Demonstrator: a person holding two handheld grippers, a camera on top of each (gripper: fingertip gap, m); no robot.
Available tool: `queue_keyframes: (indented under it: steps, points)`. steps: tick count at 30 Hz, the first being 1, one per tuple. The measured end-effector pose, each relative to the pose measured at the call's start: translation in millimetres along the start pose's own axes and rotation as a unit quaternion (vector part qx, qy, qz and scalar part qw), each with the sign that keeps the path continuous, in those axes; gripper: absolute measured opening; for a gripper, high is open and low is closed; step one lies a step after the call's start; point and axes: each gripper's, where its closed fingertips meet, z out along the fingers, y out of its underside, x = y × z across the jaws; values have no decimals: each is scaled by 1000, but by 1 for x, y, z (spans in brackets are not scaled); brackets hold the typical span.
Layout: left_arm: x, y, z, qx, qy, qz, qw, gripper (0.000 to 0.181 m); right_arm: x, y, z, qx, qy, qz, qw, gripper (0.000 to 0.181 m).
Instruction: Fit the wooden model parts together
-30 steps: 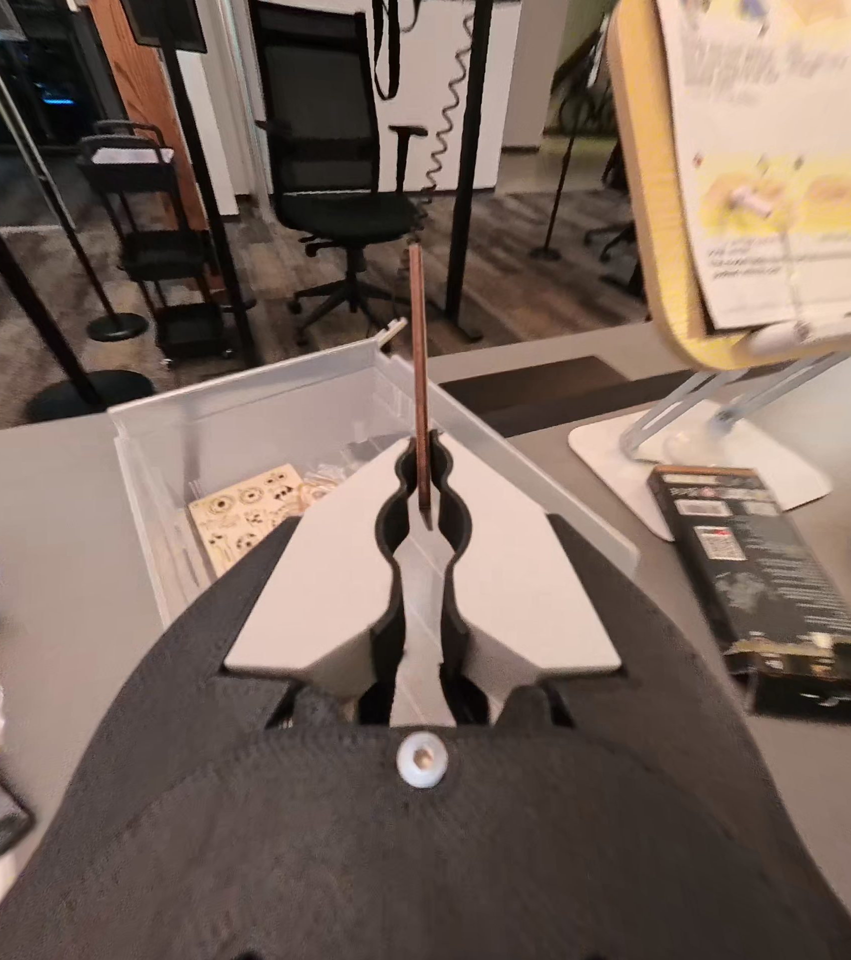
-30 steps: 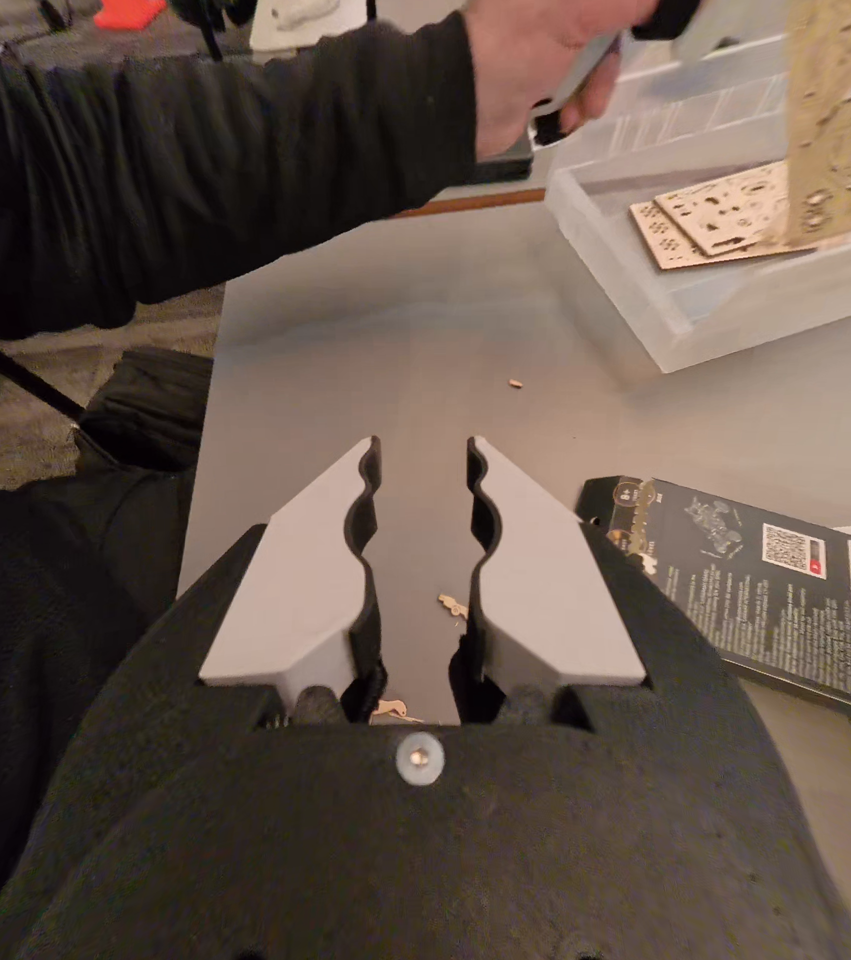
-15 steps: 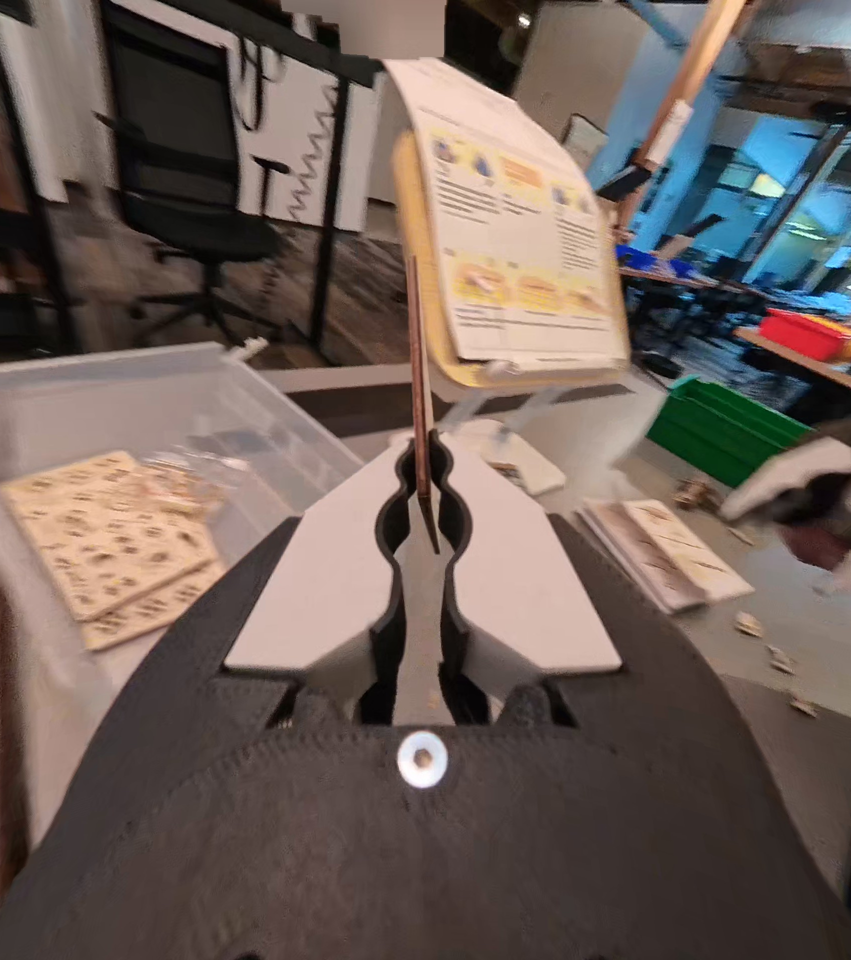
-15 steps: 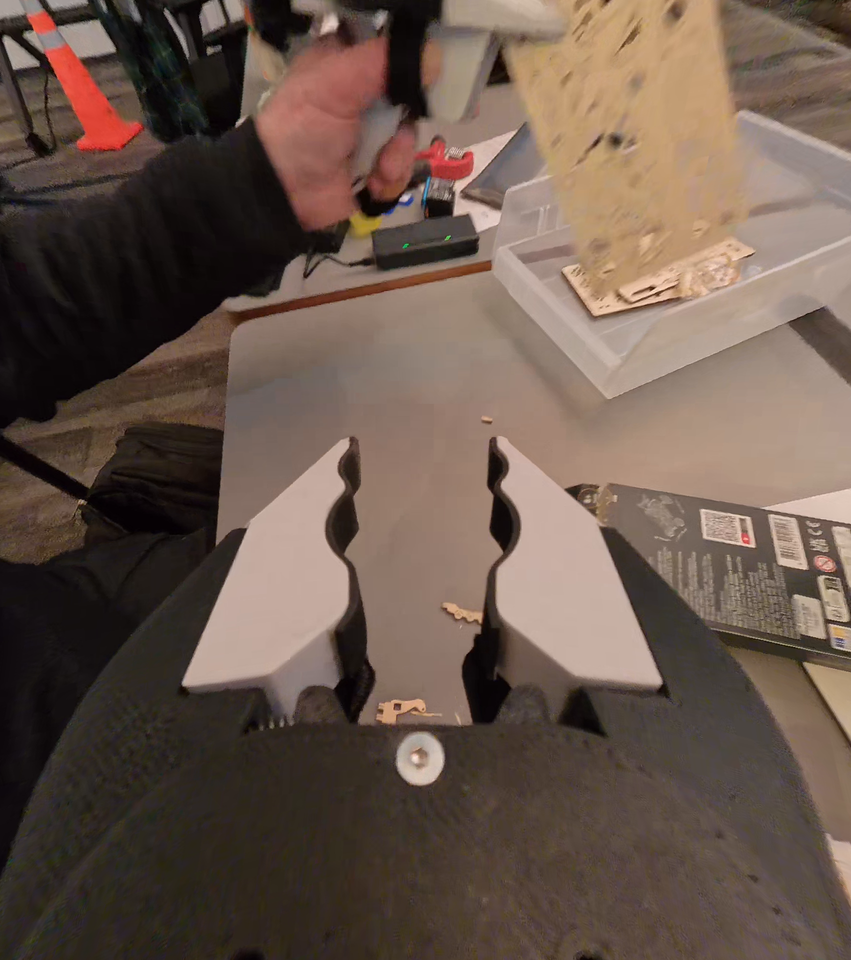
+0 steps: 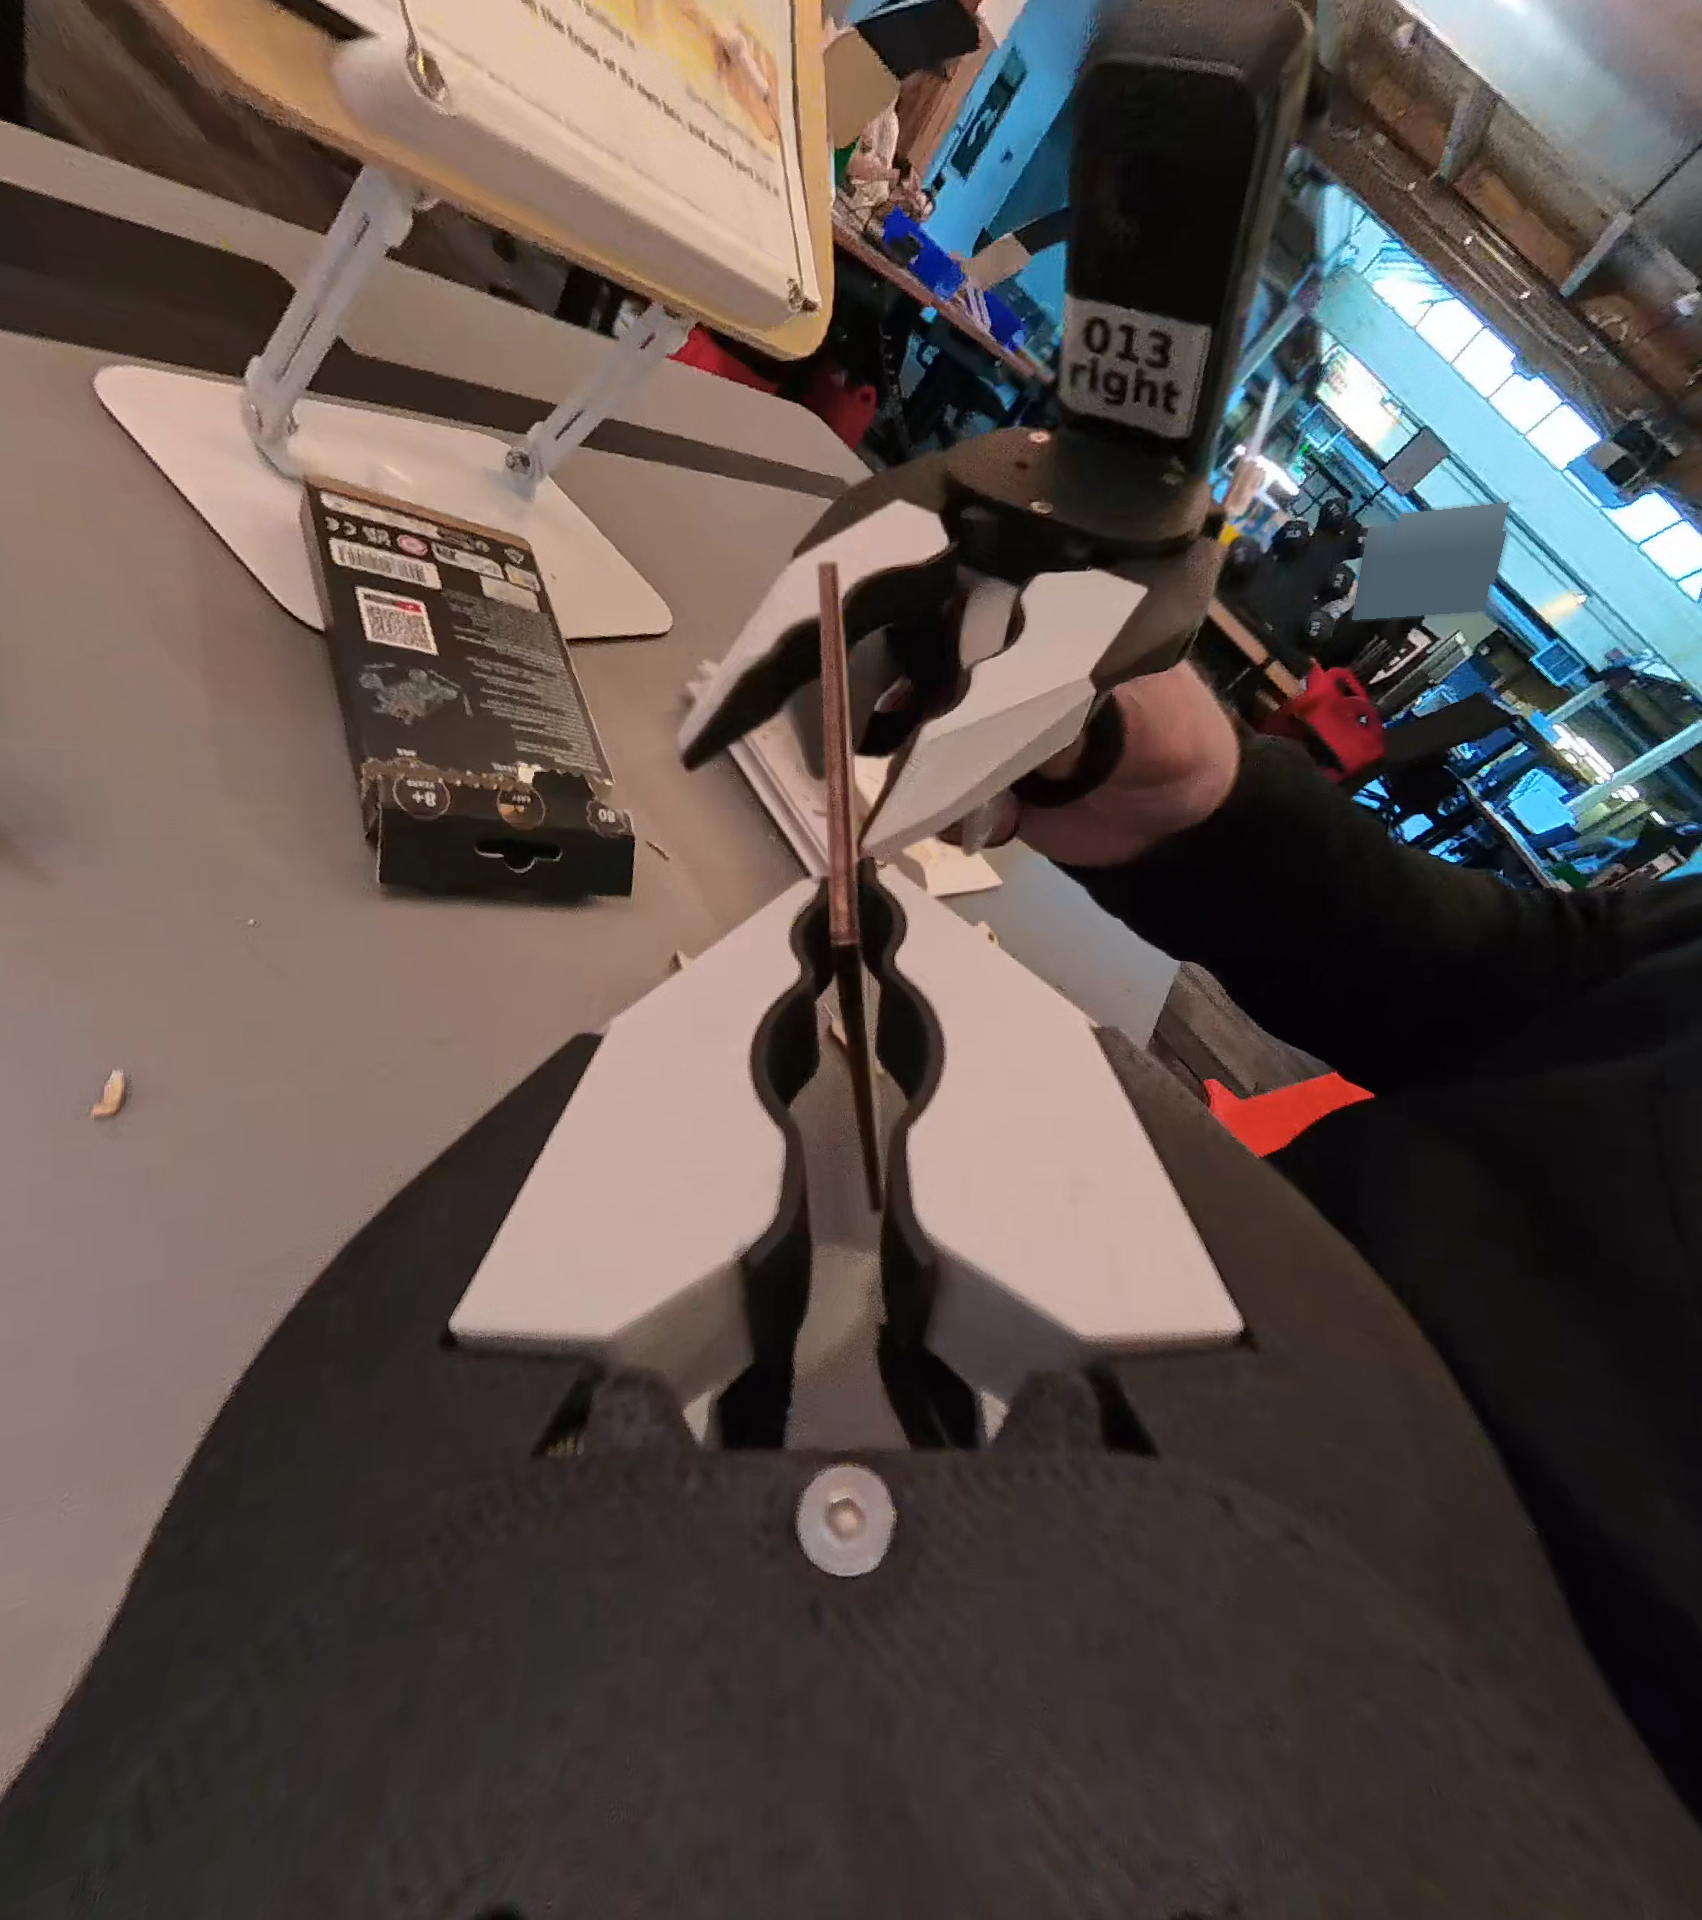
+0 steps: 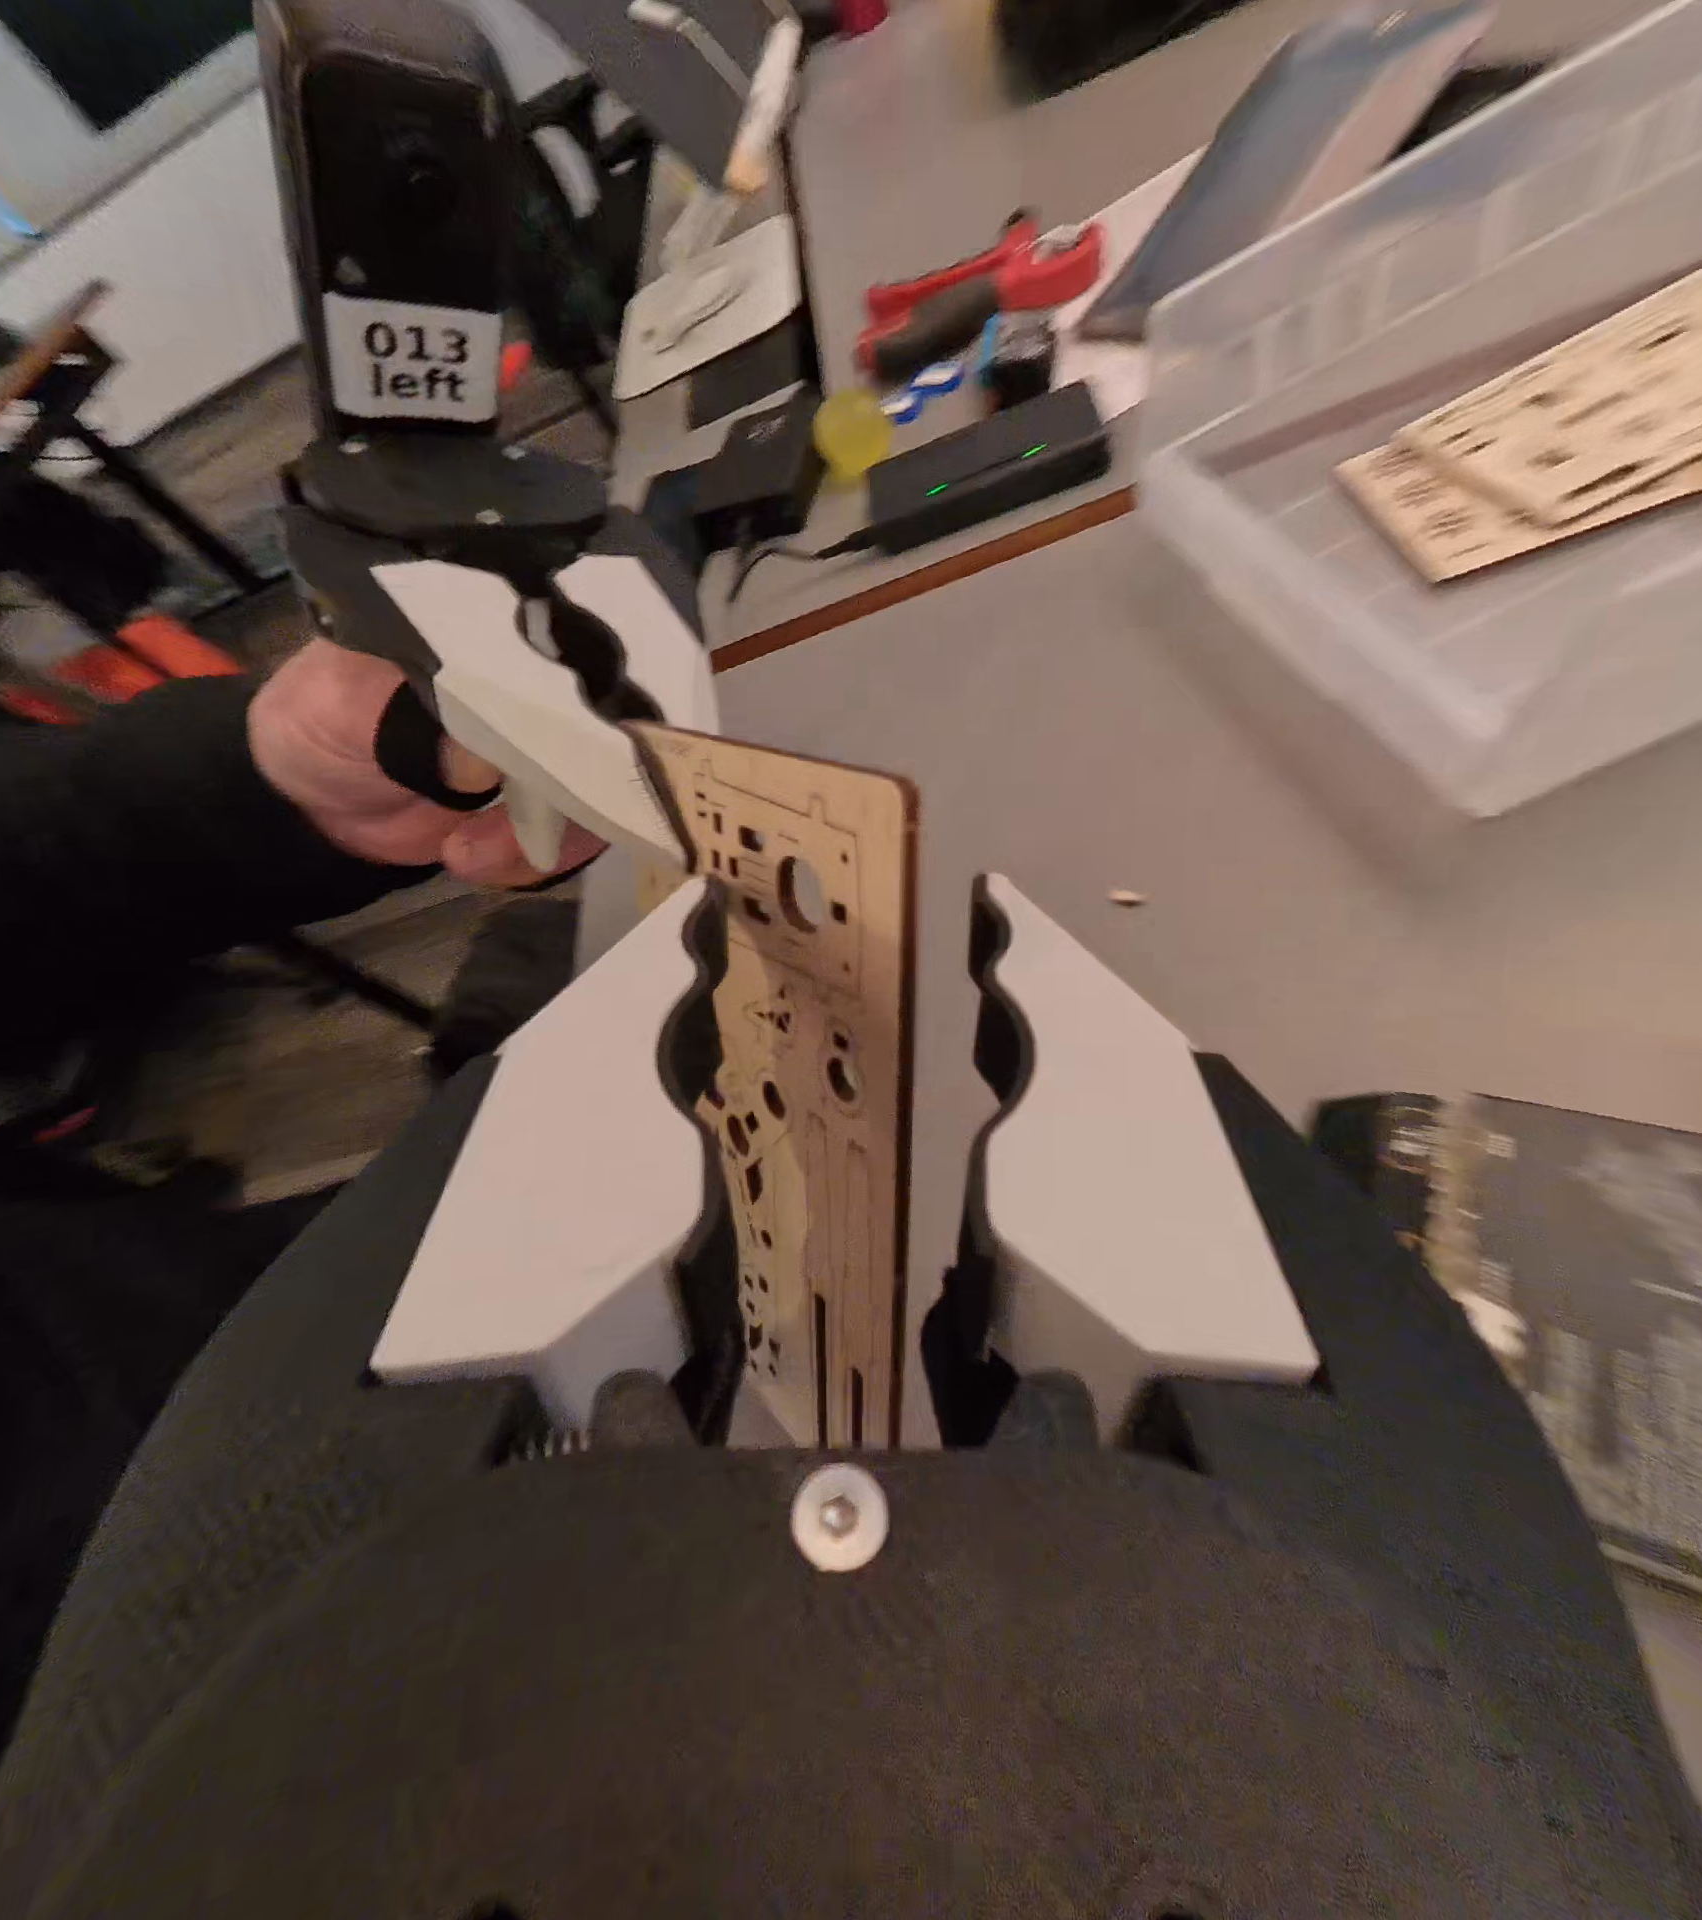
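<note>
Swinging away from the clear plastic bin, my left gripper has carried the thin laser-cut plywood sheet of model parts over to meet my right gripper, which a second ago hung low over bare table with nothing near it. Now the two tools face each other above the grey table, toward its right edge.

My left gripper is clamped tight on one end of the sheet, which I see edge-on from that side as a dark thin strip rising between the closed tips. My right gripper is spread wide, fingers well apart, and grips nothing; the sheet's free length runs down into the gap between them, closer to my left finger, without either pad clearly touching it.

Judging by what lies about, the job is barely begun. Many cut-outs on the sheet are already empty, a few small wooden crumbs sit on the table, and more pale plywood sheets wait in the bin by the far edge. No joined pieces show anywhere. The black cardboard kit box lies flat near the white stand of the instruction board. What remains, I reckon: press a part loose, then all the fitting
</note>
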Motion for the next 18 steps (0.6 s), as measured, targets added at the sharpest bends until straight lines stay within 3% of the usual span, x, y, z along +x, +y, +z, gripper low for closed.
queue_keyframes:
  steps: [6, 18]
  points:
    - [-3, 7, -5, -9, -4, 4, 1000, 2, -11, 2, 11, 14, -79, 53, 995, 25]
    - [-27, 24, -1, -1, -69, 4, 998, 3, 5, 23, 25, 8, -44, 94, 995, 25]
